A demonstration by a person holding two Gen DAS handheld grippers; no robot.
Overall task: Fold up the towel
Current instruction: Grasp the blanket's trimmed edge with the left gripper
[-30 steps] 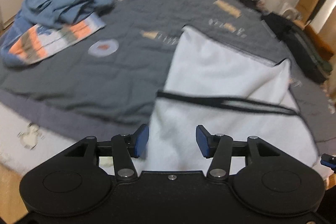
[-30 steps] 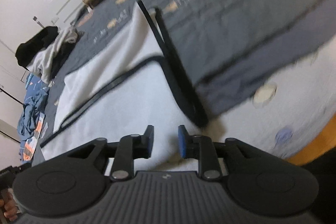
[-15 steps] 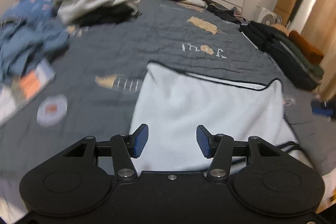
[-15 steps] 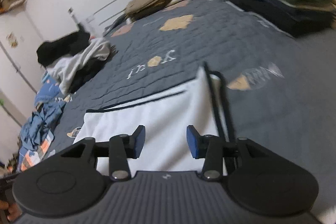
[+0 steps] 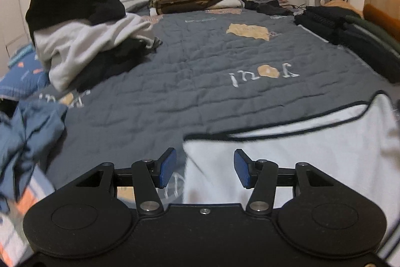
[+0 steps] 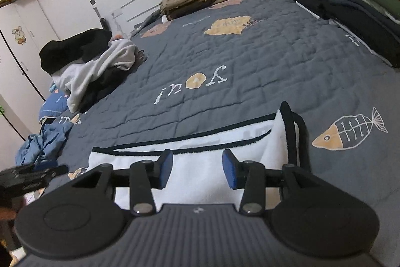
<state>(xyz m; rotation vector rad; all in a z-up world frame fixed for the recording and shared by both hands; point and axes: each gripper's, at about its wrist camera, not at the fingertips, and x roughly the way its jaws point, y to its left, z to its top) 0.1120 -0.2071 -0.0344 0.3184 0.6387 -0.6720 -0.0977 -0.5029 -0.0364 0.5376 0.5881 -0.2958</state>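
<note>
Both grippers, left (image 5: 205, 168) and right (image 6: 197, 169), hang with jaws apart and nothing in them. Just past them the white towel (image 6: 212, 167) lies folded on the grey quilt (image 6: 262, 61), near the foot. It looks soft, light and floppy, so I'd pinch the black-trimmed corners.

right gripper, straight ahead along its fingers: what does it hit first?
Most likely the white towel: the right gripper is open, empty, angled down over it. Depth is unclear; the grey quilt lies beyond.
</note>
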